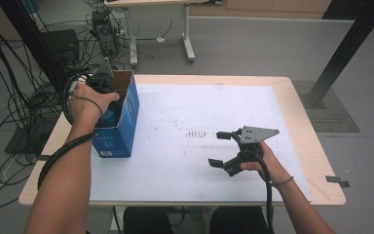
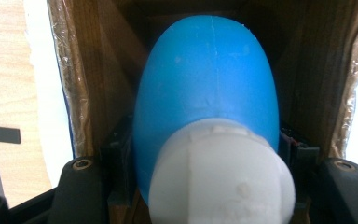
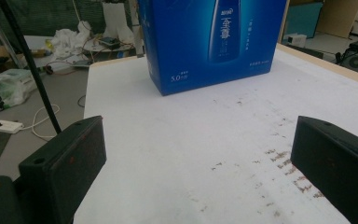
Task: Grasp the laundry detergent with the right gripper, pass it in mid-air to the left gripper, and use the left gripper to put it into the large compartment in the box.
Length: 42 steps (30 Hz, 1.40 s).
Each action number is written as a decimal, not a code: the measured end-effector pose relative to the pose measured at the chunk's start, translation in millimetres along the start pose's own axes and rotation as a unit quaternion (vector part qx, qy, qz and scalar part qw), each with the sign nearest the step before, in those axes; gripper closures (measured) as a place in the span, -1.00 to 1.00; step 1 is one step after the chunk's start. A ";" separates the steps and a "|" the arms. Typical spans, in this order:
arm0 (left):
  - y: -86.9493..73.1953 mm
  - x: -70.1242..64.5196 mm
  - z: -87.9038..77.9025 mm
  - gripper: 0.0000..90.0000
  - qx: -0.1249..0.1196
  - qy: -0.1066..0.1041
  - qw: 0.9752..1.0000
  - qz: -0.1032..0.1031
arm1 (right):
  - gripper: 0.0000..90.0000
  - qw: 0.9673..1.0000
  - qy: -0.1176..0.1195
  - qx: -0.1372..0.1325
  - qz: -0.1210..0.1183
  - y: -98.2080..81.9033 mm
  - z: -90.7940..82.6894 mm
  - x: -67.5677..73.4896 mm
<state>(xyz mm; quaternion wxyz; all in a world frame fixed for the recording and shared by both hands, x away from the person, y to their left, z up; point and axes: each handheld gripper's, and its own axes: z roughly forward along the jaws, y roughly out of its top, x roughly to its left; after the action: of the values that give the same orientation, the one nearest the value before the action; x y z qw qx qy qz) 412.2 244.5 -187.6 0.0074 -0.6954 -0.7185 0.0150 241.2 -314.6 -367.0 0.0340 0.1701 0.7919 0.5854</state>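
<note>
High view: fixed above person's side, looks forward and down on whole table [image 1: 302, 122], floor behind, far from things
Left gripper view: rides on left gripper [image 1: 102, 80], looks down into open blue box [image 1: 119, 124], very near blue bottle [image 2: 207, 88], brown inner walls at both sides
Right gripper view: low over white table sheet [image 3: 191, 140], looks level across toward blue box, middle distance
Shared: blue box in all three; white sheet in high and right gripper views
</note>
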 end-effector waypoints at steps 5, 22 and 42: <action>0.3 -0.4 -0.1 -0.16 0.001 0.001 1.000 0.000 | -0.93 1.000 -0.001 0.000 -0.001 0.3 -0.3 0.3; -1.4 2.8 -0.1 -0.16 -0.001 -0.004 1.000 -0.003 | -0.93 1.000 0.000 0.000 -0.001 1.0 1.4 1.1; -0.8 3.2 -0.3 -0.16 0.001 -0.004 1.000 -0.005 | -0.93 1.000 0.001 0.000 -0.002 1.9 1.5 0.3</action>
<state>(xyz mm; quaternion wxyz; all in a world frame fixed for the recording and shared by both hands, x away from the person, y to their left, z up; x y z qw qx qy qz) 411.3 247.6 -187.4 0.0054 -0.6920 -0.7216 0.0184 241.7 -312.7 -365.6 0.0346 0.1683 0.7921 0.5857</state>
